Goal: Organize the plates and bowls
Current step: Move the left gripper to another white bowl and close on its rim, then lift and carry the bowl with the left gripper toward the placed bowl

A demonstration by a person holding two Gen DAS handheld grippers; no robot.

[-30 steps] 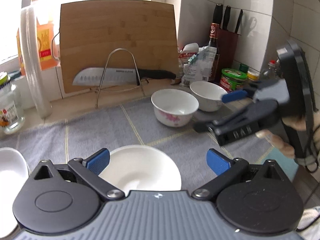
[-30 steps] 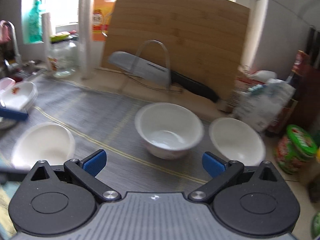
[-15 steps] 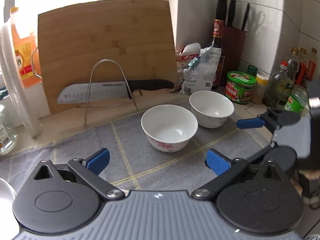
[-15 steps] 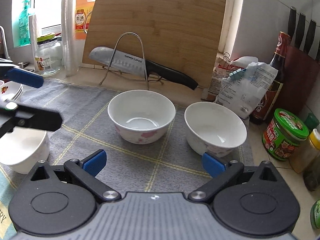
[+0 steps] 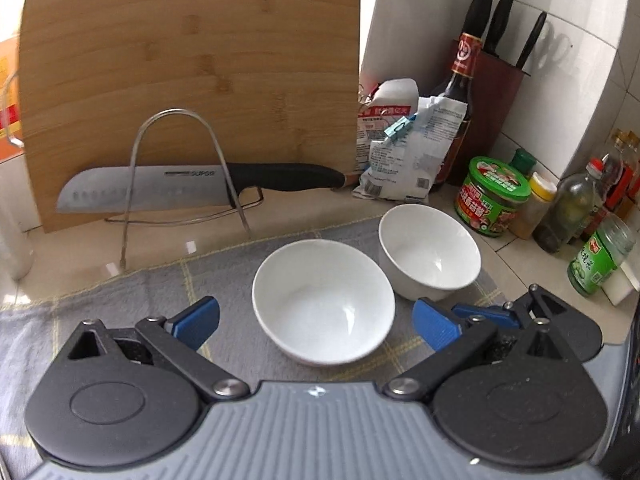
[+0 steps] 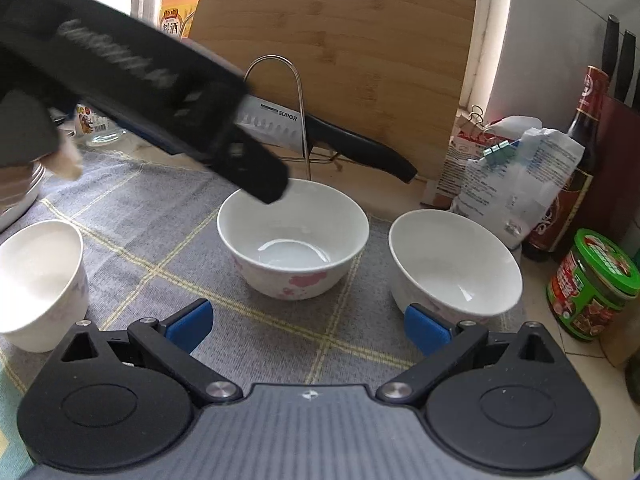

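Left claw wide open, empty, hovering low over the grey checked mat. The middle bowl sits between its blue pads, not touched by either. In the right wrist view the left tool's black body crosses the upper left, tip above the far rim of that bowl.

Right claw also wide open, empty, just beside the left one. Its right pad overlaps the near rim of the right bowl in the picture; contact can't be confirmed.

Bowls:
- middle bowl: upright on the mat, white with pink flower print, empty.
- right bowl: upright at the mat's right edge, just beside the middle bowl, small gap, empty.
- third bowl: upright on the mat, well left of the other two.
- stacked white dishes at far left edge, only partly visible.

Back of the worktop: bamboo cutting board leaning on the wall, a kitchen knife resting in a wire rack in front of it. To the right: clipped bags, dark sauce bottle, knife block, green-lidded jar.
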